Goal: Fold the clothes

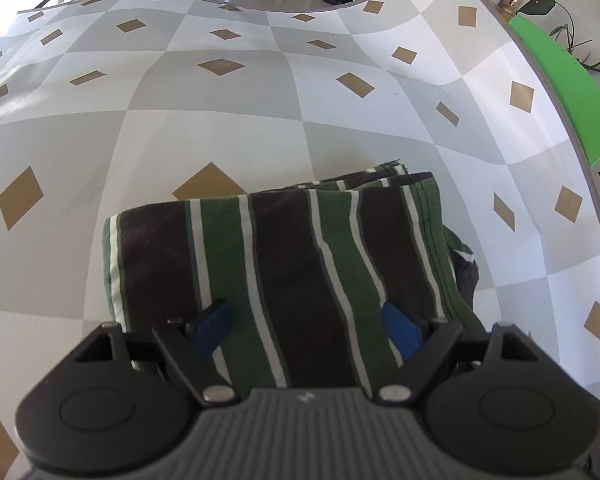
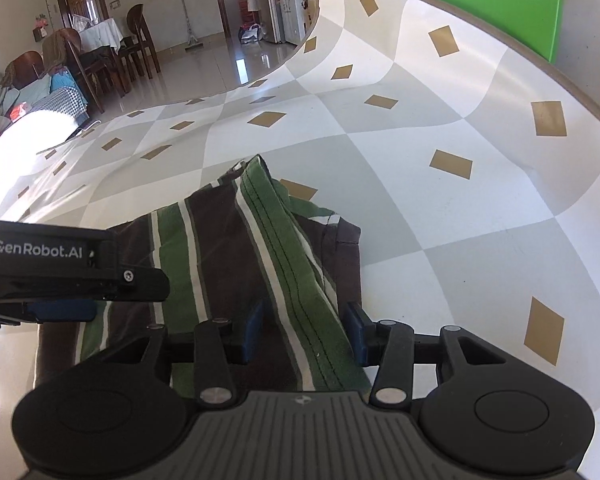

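A folded garment, striped in green, dark brown and white, lies on the table with the checked cover. My left gripper hovers over its near edge, blue pads spread wide and touching nothing. In the right wrist view the same garment has a raised green hem fold running between the jaws of my right gripper. That gripper is open, with its pads standing a little off the fold. The left gripper shows from the side over the garment's left part.
The checked cover spreads far beyond the garment on all sides. A green board stands along the table's right edge, with plants behind it. Past the far edge are a shiny floor, dining chairs and a fridge.
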